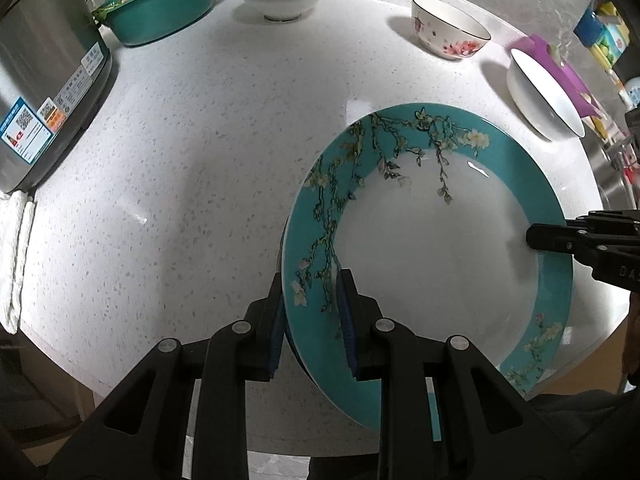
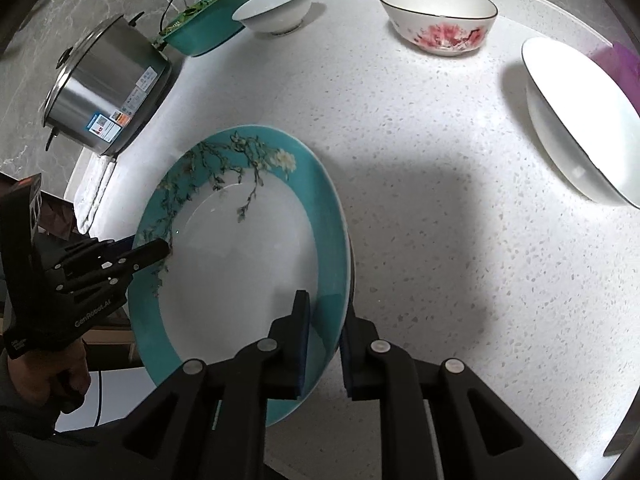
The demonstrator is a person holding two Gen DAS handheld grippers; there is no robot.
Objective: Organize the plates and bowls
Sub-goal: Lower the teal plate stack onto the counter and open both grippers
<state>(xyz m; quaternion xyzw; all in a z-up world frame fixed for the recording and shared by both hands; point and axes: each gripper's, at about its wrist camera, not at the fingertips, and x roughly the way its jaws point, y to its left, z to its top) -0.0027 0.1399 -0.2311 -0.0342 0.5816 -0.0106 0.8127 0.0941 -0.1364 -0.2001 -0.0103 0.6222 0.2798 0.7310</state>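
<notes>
Both claws, left claw (image 1: 312, 320) and right claw (image 2: 326, 336), pinch opposite rims of the round teal blossom-patterned ceramic plate (image 1: 432, 264), best lowered level onto the speckled white tabletop (image 1: 180, 160).

Bright overhead light washed my two views; the plate (image 1: 400, 248) showed glare, bowls threw soft shadows on the worktop (image 1: 200, 160), and fisheye bending curved its edges, corners dark.

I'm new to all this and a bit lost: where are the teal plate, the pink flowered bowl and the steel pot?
teal plate (image 1: 440, 240): left wrist view, on its white centre.
pink flowered bowl (image 2: 444, 34): right wrist view, on its painted outer wall.
steel pot (image 2: 106, 92): right wrist view, on its shiny side.
</notes>
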